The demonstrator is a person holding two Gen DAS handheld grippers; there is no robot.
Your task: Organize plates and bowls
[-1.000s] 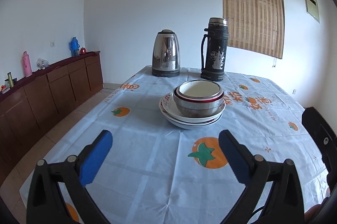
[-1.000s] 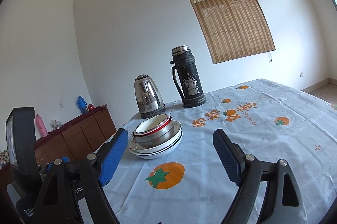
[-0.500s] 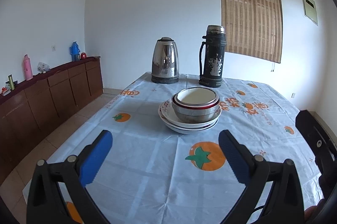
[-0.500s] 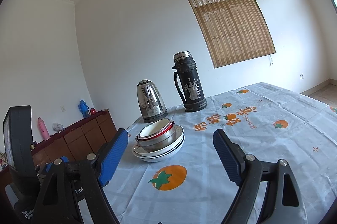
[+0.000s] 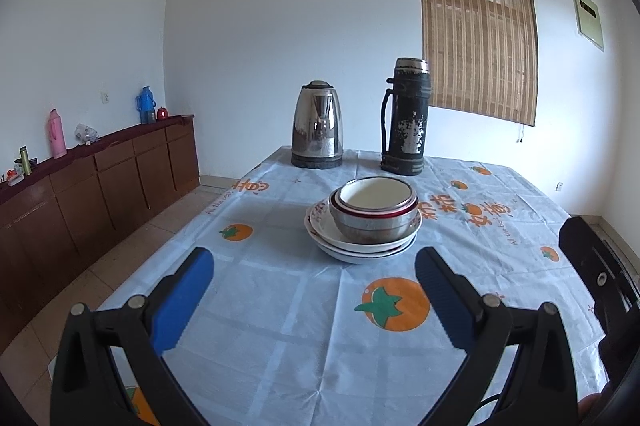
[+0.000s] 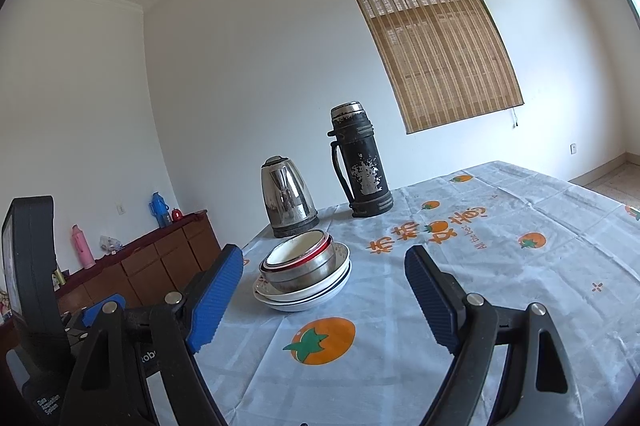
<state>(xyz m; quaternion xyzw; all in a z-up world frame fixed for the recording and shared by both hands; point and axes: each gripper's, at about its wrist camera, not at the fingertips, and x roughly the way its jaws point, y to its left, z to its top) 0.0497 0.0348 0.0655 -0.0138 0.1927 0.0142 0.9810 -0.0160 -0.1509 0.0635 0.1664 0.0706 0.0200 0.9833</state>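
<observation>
We hold both tongs spread and empty over the near edge of the table point(image 5: 280, 346): the left gripper point(image 5: 314, 300) and the right gripper point(image 6: 324, 300) each show their blue pads wide apart with nothing between them. The task's things sit in one pile near the middle of the table, toward the far edge: bowls point(image 5: 374, 209) nested one inside another, a white one innermost, a red-rimmed one around it and a steel one outermost, all resting on stacked white plates point(image 5: 362, 250). Behind the pile, along the far edge, stand a kettle point(image 5: 317, 125) and a flask point(image 5: 406, 117), both well apart from the stack. Over the last second the stack has dropped lower and drawn a little farther off in the left view, and more wall shows above it, so we read both tools as having lifted and pulled back from the dishes; the pile itself has not shifted on the cloth. For the task this reads two ways: the dishes already lie gathered as one tidy stack, which would fit a finished job with us backing off, yet the same pile would also fit a stack about to be taken apart and sorted into plates and bowls. The pictures do not settle which.
</observation>
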